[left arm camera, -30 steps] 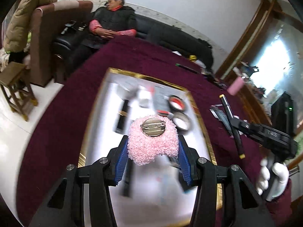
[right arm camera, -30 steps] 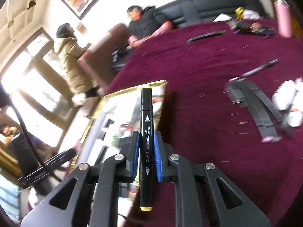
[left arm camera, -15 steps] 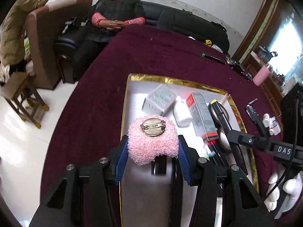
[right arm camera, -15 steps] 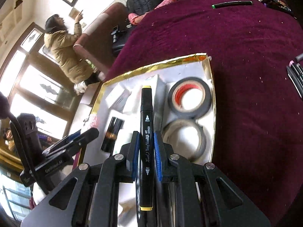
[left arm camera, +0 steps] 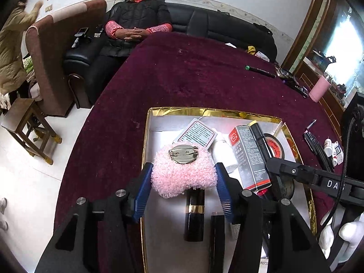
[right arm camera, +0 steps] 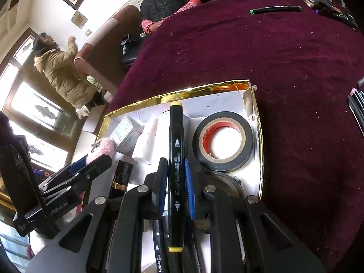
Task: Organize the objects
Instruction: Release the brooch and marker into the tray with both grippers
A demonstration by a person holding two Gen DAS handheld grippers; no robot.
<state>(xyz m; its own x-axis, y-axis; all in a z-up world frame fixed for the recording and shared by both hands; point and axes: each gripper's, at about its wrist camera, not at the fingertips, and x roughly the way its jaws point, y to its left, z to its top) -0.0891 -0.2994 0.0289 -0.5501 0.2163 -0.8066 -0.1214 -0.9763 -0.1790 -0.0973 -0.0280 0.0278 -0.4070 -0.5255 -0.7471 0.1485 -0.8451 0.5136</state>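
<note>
Over the gold-rimmed tray (left arm camera: pixel 227 113), a fluffy pink brooch (left arm camera: pixel 183 174) with a round metal pin back sits between the blue pads of the left gripper (left arm camera: pixel 183 183). Its jaws have just been opening; the pads now stand at the fluff's sides, the right one barely apart, so no firm squeeze shows. Brooch is above a black-and-gold lipstick tube (left arm camera: pixel 194 213) lying in the tray. Right gripper (right arm camera: pixel 176 182) is narrow, clamped on a black marker (right arm camera: pixel 175 170) with yellow ends, held lengthwise over the tray's middle. Inside the tray: black tape roll (right arm camera: pixel 223 141) with red core at the right side, a second, duller roll just beside it nearer the camera, a small printed box (left arm camera: pixel 196 135), white bottle (left arm camera: pixel 224 152), tall grey "502" box (left arm camera: pixel 249 157). Tray rests on a maroon tablecloth (left arm camera: pixel 193 72); another marker (left arm camera: pixel 260 70) and a pink cup (left arm camera: pixel 319 88) lie well apart. One person sits on a black sofa (left arm camera: pixel 227 29), another stands at left.
</note>
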